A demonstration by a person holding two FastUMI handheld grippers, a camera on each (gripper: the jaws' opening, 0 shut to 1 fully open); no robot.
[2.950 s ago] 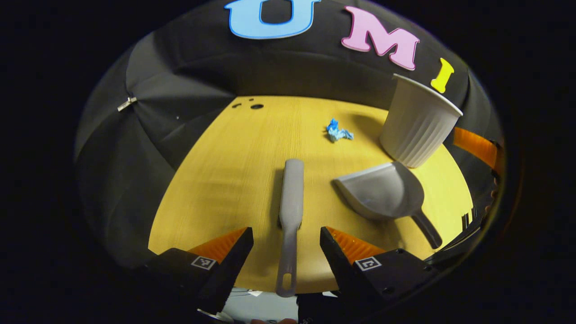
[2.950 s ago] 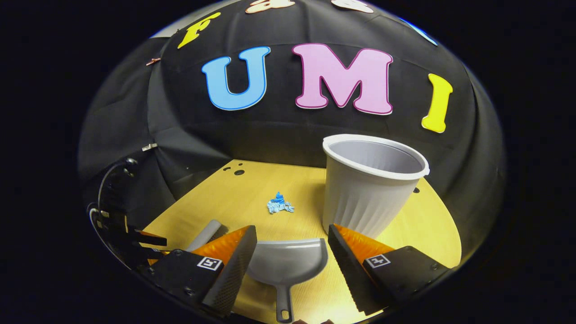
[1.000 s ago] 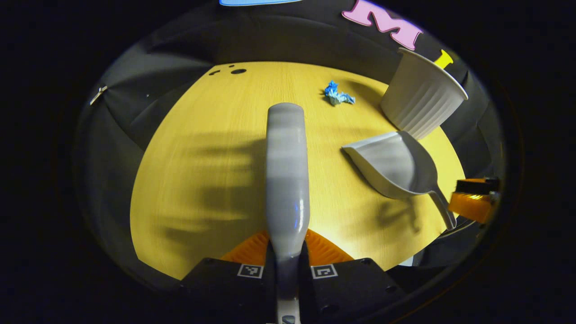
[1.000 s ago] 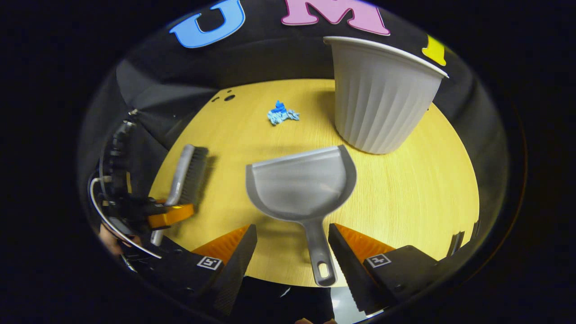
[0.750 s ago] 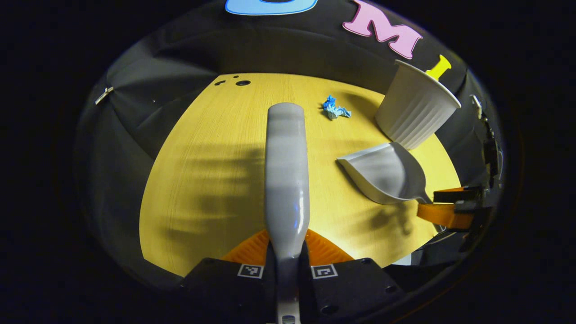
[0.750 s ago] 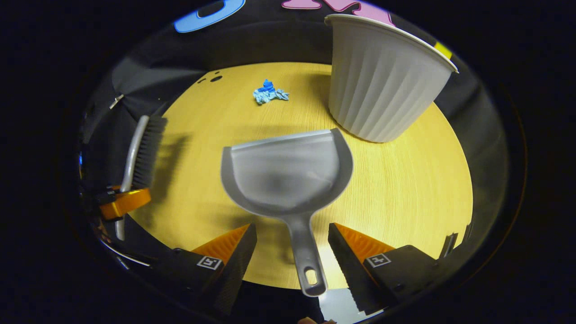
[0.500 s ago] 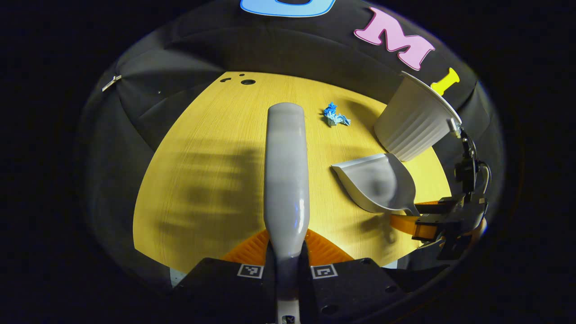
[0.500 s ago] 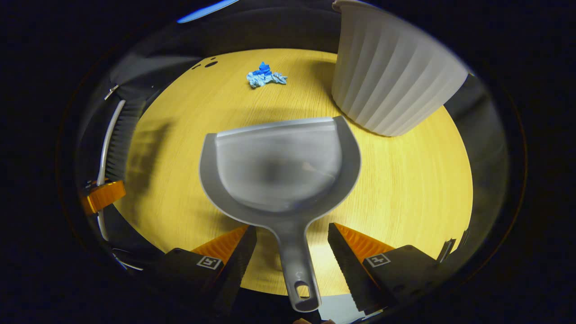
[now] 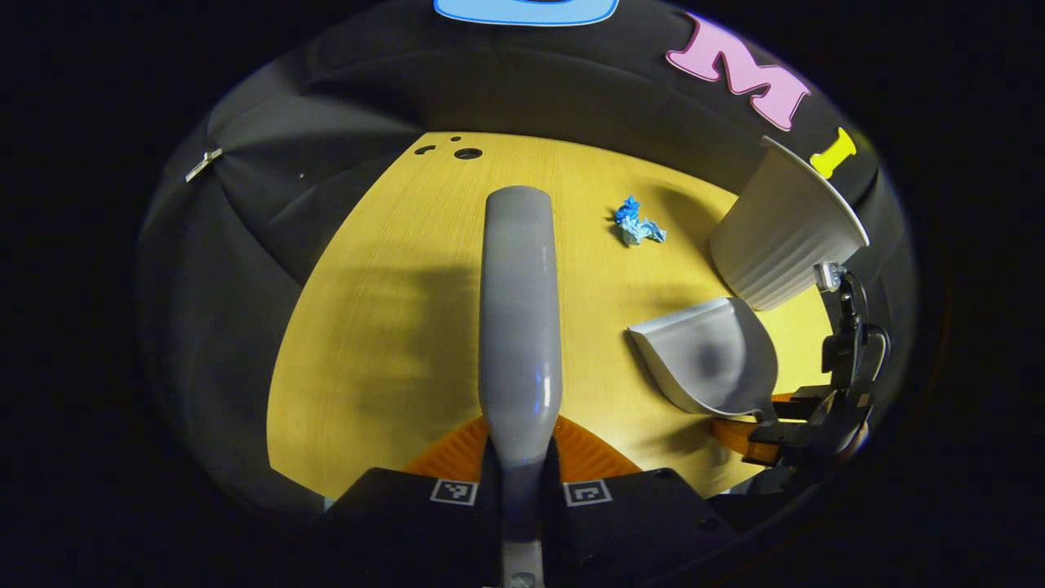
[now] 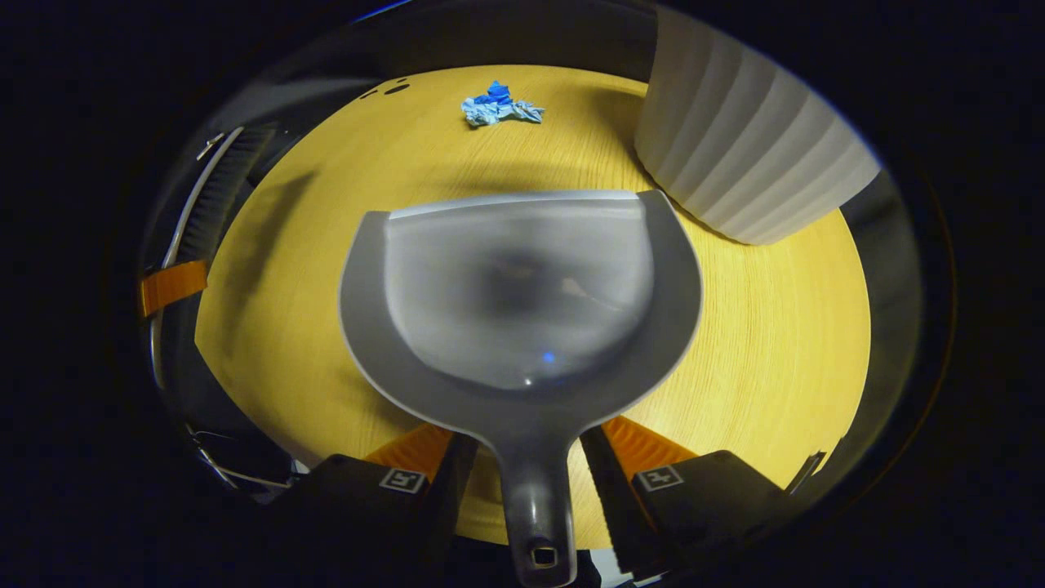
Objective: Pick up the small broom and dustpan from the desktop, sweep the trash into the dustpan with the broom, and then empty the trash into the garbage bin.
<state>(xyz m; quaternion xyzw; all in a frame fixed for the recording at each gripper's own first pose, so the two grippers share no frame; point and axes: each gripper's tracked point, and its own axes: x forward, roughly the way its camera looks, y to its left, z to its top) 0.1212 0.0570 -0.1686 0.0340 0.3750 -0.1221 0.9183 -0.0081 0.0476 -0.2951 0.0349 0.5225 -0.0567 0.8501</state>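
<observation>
Grey: one broom (image 9: 520,318), one dustpan (image 10: 522,302), seemingly.

Seen from the left gripper (image 9: 520,457), the broom (image 9: 520,310) runs straight ahead between its jaws over the table (image 9: 392,327). The crumpled paper (image 9: 638,224) lies ahead to the right, with the bin (image 9: 784,233) farther right and the dustpan (image 9: 710,359) before the bin.

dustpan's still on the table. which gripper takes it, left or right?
Right. The right gripper has its jaws on either side of the dustpan handle, though I cannot tell if they press it yet. The left gripper is shut on the broom.
</observation>
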